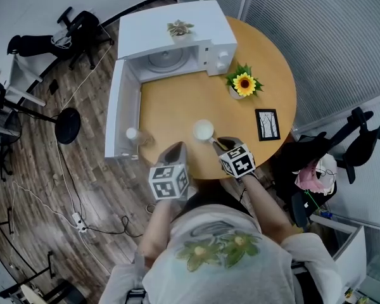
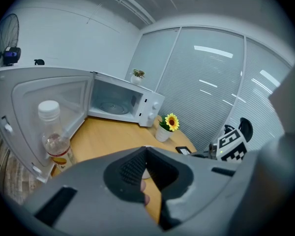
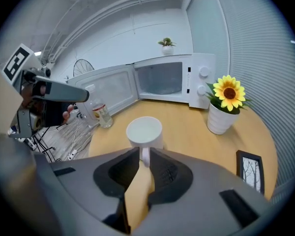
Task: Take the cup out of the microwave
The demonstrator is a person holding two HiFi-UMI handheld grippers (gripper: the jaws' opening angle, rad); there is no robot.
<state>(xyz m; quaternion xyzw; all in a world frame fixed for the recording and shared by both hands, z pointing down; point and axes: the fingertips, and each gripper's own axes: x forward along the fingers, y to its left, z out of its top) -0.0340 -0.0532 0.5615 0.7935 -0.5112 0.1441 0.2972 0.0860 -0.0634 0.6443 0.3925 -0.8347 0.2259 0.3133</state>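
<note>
- As seen from above, the round wooden counter carries everything listed here.
- The white microwave stands at its far edge with the door swung wide. The chamber holds a glass turntable, and a small potted plant sits on top.
- The right gripper has its jaws narrowly apart, with the cup's handle between their tips.
- The left gripper has its jaws together at the tips and holds nothing.
- Each gripper bears a cube printed with black-and-white square markers.
- A white pot beside the microwave holds a sunflower.
- A clear bottle with a white cap stands by the open door. Its orange label is too small to read, and it looks nearly empty.
- A black picture frame lies flat and shows bare trees.
- The white cup stands out on the counter, well clear of the microwave. Whether anything is in it cannot be told.
</note>
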